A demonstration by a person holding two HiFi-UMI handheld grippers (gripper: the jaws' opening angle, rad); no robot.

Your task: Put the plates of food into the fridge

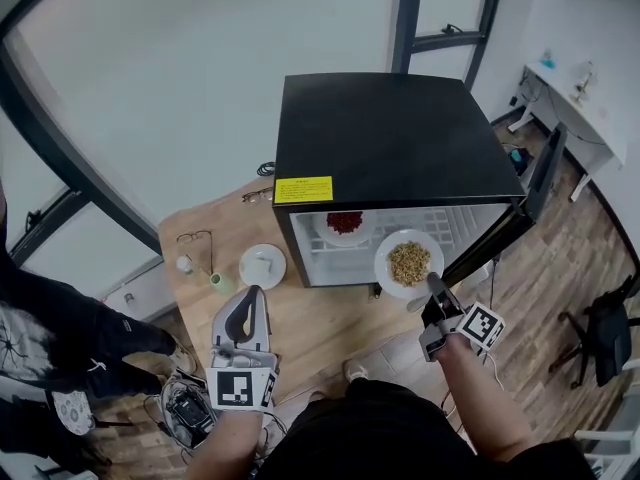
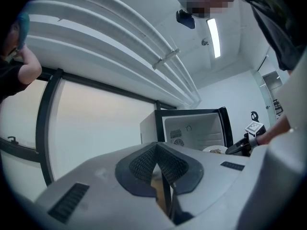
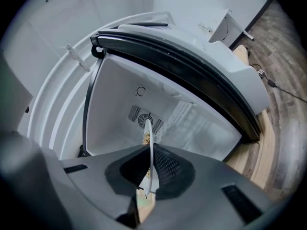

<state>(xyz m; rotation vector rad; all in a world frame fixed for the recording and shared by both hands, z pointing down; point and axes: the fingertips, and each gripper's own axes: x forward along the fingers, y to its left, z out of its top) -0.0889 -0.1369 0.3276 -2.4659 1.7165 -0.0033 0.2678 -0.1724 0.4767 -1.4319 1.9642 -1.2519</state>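
Observation:
A small black fridge [image 1: 385,138] stands on a wooden table [image 1: 320,333] with its door [image 1: 535,193] swung open to the right. A white plate of red food [image 1: 345,225] rests on the shelf inside. My right gripper [image 1: 433,283] is shut on the near rim of a white plate of tan grain food [image 1: 408,263], which hangs level at the fridge opening. In the right gripper view the plate rim [image 3: 151,143] runs edge-on between the jaws, facing the white fridge interior [image 3: 124,99]. My left gripper [image 1: 250,293] is shut and empty, pointing up over the table.
A white dish [image 1: 262,265] sits on the table left of the fridge, with a pair of glasses [image 1: 196,238], a small green object [image 1: 218,282] and a little bottle [image 1: 184,264] nearby. A person in black [image 1: 60,358] stands at the left. Cables lie on the floor.

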